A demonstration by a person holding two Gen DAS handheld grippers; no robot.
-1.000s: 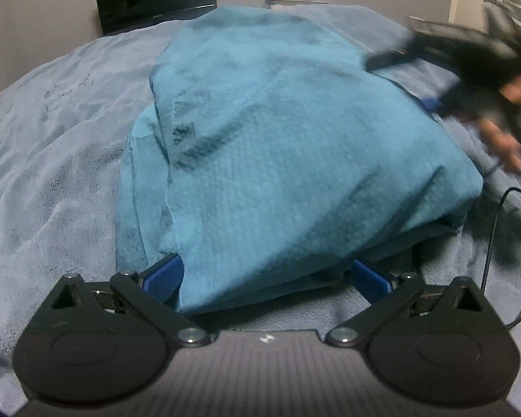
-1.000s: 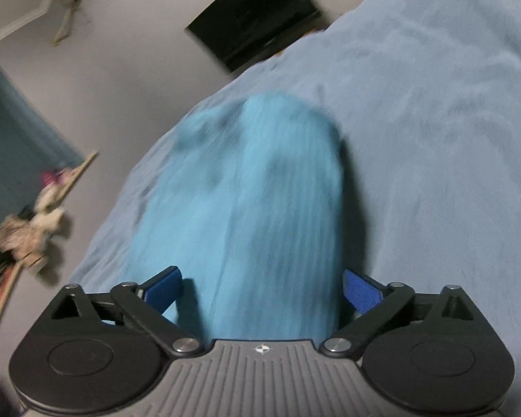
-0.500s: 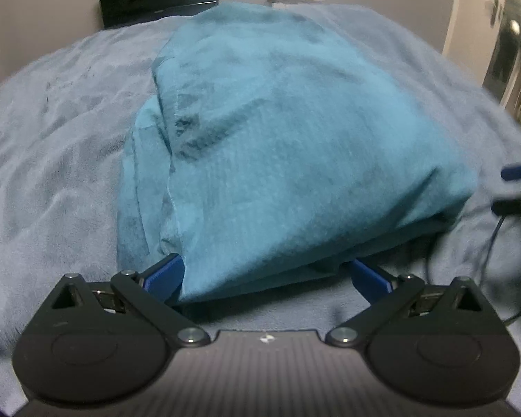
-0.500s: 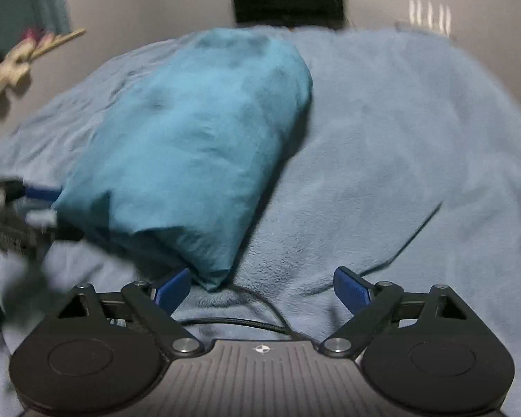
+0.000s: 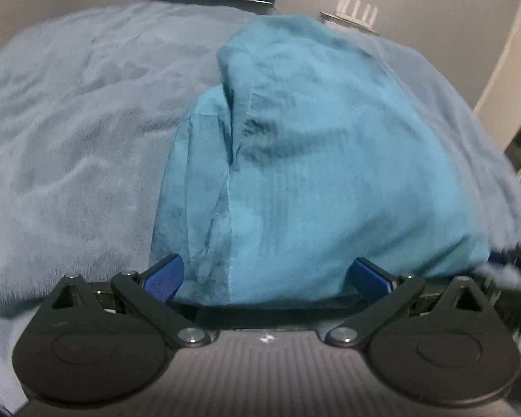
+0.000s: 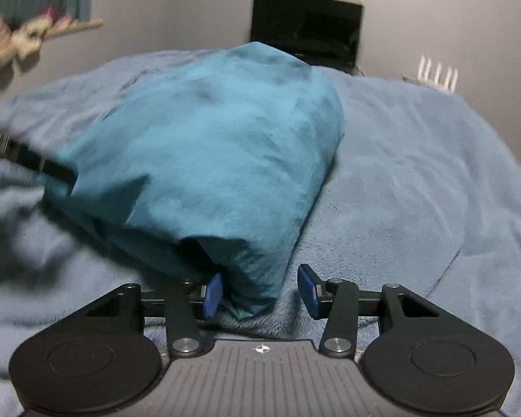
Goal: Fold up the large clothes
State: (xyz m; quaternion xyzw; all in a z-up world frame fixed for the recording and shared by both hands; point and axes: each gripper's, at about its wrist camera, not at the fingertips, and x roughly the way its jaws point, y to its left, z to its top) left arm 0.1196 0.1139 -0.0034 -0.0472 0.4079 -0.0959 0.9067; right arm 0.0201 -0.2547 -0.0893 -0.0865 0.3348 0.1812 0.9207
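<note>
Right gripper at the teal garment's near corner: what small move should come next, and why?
Probably let the right gripper finish closing on the corner of the garment. Its jaws are closing with that corner between them, but a gap remains on one side. The left gripper is open at the other corner.

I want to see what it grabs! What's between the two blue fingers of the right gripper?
The right gripper has a near corner of the teal garment between its closing jaws, over the blue blanket, in the right wrist view.

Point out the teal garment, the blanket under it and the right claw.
teal garment (image 6: pixel 218 146), right wrist view, its top face.
blanket (image 6: pixel 416 180), right wrist view, bare stretch right of the garment.
right claw (image 6: pixel 260 293), right wrist view, midway between its closing fingertips, garment corner between.
</note>
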